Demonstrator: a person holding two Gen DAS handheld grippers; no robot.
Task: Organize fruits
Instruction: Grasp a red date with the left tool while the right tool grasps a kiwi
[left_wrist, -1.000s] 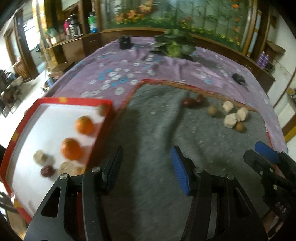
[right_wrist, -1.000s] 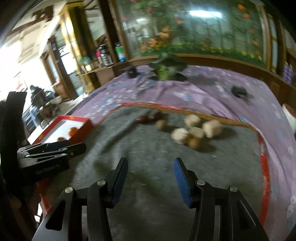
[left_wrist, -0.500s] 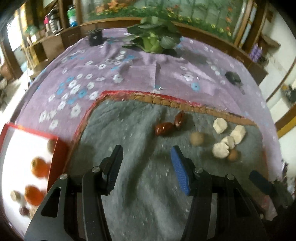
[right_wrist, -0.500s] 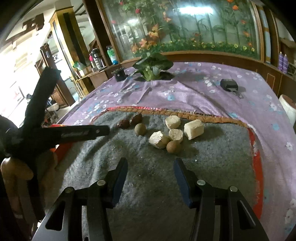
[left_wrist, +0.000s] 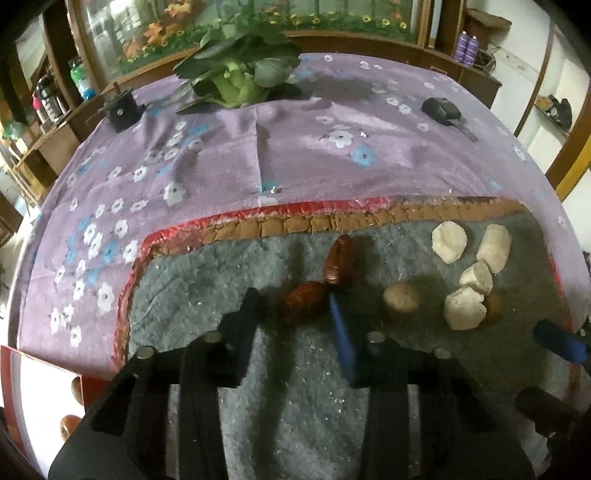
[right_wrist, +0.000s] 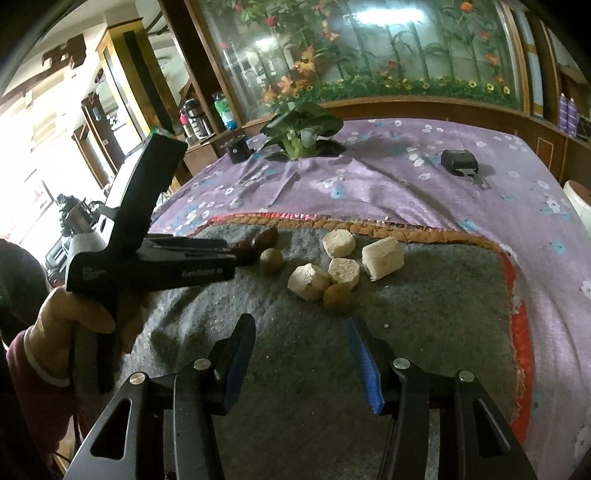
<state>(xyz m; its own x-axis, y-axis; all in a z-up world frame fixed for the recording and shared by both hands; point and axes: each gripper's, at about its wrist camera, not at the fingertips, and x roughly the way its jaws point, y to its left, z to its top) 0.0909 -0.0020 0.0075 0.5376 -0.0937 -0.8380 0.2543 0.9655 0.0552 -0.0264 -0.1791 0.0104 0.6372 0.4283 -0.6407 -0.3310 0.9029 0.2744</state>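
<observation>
Two dark red dates lie on the grey felt mat (left_wrist: 295, 406). The nearer date (left_wrist: 306, 301) sits between the closing jaws of my left gripper (left_wrist: 291, 301). Its blue pad touches the date's right end, and a gap shows at the black finger, so it is not gripped. The other date (left_wrist: 338, 264) lies just beyond. To the right are a round brown fruit (left_wrist: 400, 299) and several pale chunks (left_wrist: 463, 308). My right gripper (right_wrist: 301, 328) hovers open and empty over the mat, short of a brown fruit (right_wrist: 338, 295). It sees the left gripper (right_wrist: 251, 254) from the side.
A red box (left_wrist: 37, 406) with white lining holds fruit at the lower left corner. On the purple flowered cloth (left_wrist: 295, 147) behind the mat are a leafy green vegetable (left_wrist: 240, 74), a small black object (left_wrist: 123, 110) and a black key (left_wrist: 441, 109).
My left gripper swung from over the red box to the right and forward, down onto the dates, and its jaws narrowed. The right gripper barely moved.
</observation>
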